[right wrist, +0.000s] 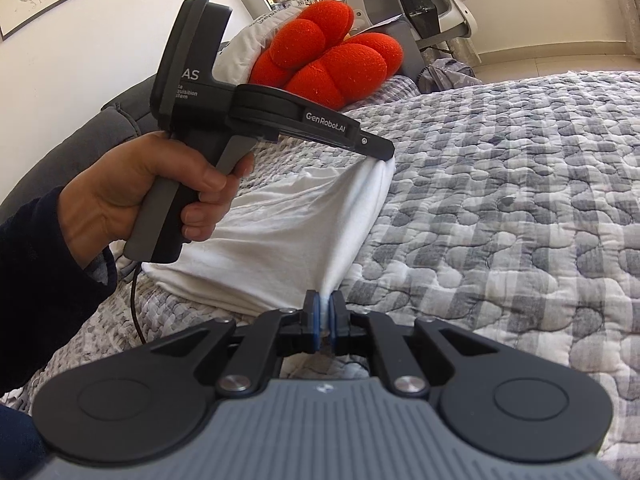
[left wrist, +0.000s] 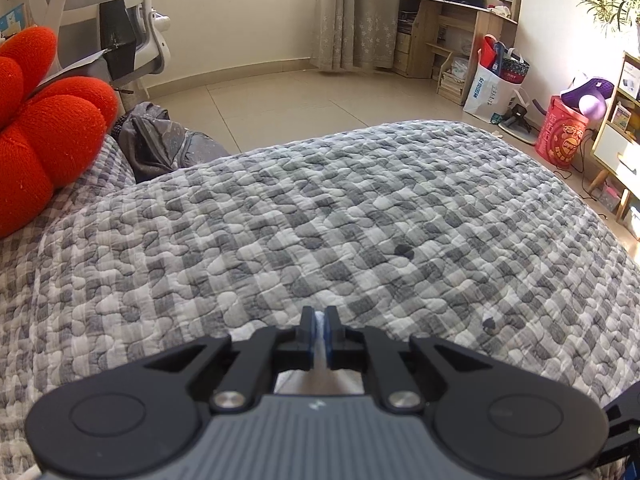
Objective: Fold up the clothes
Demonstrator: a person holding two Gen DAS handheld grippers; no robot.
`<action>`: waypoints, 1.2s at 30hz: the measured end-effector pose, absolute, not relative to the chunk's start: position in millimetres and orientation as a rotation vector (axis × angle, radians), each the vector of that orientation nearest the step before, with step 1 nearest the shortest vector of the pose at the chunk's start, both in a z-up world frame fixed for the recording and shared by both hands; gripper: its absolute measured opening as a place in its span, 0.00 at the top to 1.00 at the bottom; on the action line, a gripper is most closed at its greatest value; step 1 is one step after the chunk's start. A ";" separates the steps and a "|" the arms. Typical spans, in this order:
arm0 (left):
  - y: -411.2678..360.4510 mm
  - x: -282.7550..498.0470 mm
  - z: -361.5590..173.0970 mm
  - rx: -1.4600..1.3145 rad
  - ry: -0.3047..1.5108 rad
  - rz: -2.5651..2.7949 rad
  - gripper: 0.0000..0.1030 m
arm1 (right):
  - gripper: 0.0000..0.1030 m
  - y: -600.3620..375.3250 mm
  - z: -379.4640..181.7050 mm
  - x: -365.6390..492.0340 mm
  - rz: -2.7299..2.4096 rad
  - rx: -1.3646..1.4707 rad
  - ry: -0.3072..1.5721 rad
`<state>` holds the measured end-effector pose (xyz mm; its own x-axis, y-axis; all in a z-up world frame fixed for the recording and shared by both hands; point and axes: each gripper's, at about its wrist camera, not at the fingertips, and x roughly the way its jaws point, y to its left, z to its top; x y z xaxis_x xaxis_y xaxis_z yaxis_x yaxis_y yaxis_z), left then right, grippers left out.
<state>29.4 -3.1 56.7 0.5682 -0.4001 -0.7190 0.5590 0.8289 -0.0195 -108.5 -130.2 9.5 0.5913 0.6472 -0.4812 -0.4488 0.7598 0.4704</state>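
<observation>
Now both my grippers pinched on the white garment (right wrist: 280,240), left gripper (right wrist: 382,156) lifting one corner, right gripper (right wrist: 325,312) the nearer corner, above the checked quilt (right wrist: 500,200) (red cushion (right wrist: 332,60) behind).

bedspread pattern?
Grey-and-white checked quilt, with puffy stitched texture; clearest in the left wrist view.

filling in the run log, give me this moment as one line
stage: fold in progress | left tool: shut on white garment corner | right tool: shut on nearer corner | edge lifted off quilted bedspread
</observation>
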 end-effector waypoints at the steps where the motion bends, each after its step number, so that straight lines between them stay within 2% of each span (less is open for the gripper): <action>1: -1.6 28.4 57.7 0.213 0.784 -0.559 0.90 | 0.92 -129.5 9.5 -108.0 0.648 0.313 0.684; 2: 2.0 29.0 58.9 0.200 0.787 -0.545 0.87 | 0.92 -128.8 10.0 -108.2 0.647 0.307 0.684; 4: 11.6 26.9 63.4 0.177 0.780 -0.518 0.74 | 0.91 -126.9 11.4 -107.4 0.643 0.301 0.686; 11: 46.6 3.7 80.7 0.131 0.719 -0.448 0.62 | 0.89 -127.1 15.2 -106.5 0.634 0.300 0.688; 21: 76.0 -66.4 65.7 0.048 0.698 -0.480 0.61 | 0.87 -160.2 40.7 -80.5 0.639 0.358 0.633; 27: 46.4 -89.1 56.3 -0.014 0.734 -0.664 0.59 | 0.84 -145.6 38.3 7.5 0.691 0.449 0.790; 33: 24.1 -89.3 30.3 0.076 0.771 -0.688 0.55 | 0.84 -112.3 26.9 32.5 0.688 0.338 0.850; 34: 24.8 -89.1 30.4 0.078 0.770 -0.694 0.55 | 0.85 -110.6 25.6 34.0 0.685 0.324 0.839; 35: 25.3 -88.7 30.7 0.073 0.770 -0.697 0.55 | 0.94 -111.1 26.6 34.8 0.673 0.313 0.821; 36: 25.6 -88.9 30.5 0.065 0.770 -0.701 0.55 | 0.95 -112.4 29.0 35.1 0.656 0.302 0.797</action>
<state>-88.9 25.6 30.5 0.5052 -0.5578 -0.6585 0.6033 0.7739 -0.1927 35.1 -112.4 29.0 0.5166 0.6456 -0.5624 -0.4272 0.7636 0.4842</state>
